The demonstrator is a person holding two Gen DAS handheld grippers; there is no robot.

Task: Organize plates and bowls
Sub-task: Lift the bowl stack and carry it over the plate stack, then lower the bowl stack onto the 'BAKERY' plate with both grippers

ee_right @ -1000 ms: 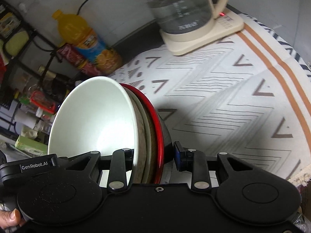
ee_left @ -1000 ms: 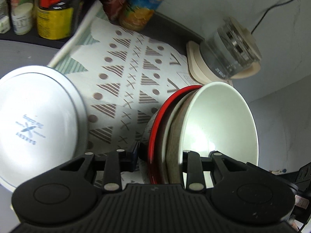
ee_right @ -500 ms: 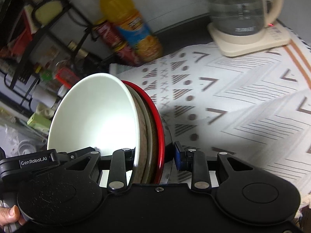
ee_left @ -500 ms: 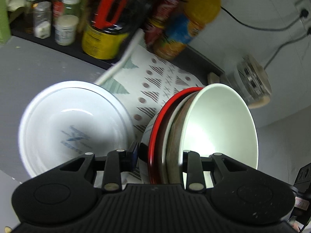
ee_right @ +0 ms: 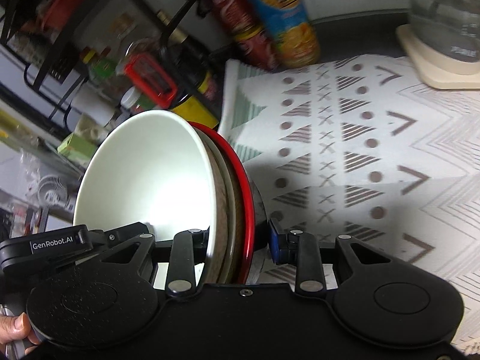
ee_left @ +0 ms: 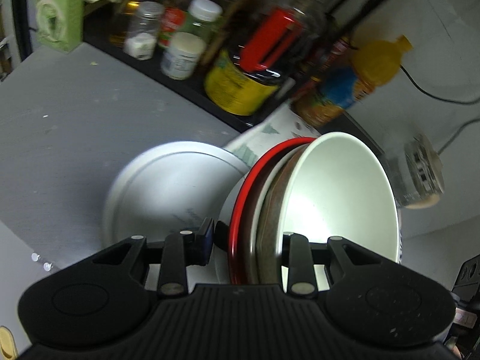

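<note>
A nested stack of bowls is held on edge between both grippers: a white bowl (ee_left: pixel 339 198) innermost, a brown one (ee_left: pixel 270 225) and a red-rimmed one (ee_left: pixel 240 210). My left gripper (ee_left: pixel 249 246) is shut on the stack's rim. My right gripper (ee_right: pixel 237 240) is shut on the same stack, where the white bowl (ee_right: pixel 144 174) and red rim (ee_right: pixel 244 186) show. A white plate (ee_left: pixel 168 192) lies on the grey counter (ee_left: pixel 75 120) just left of and behind the stack.
A black rack with jars (ee_left: pixel 180 51), a yellow tin (ee_left: pixel 240 90) and bottles (ee_right: pixel 285 21) stands at the back. A patterned cloth (ee_right: pixel 360 150) covers the table to the right. A glass kettle on a cream base (ee_right: pixel 444 30) stands at the far right.
Both grippers have carried the bowl stack leftward, away from the kettle and toward the rack. The white plate now lies closer to the stack.
</note>
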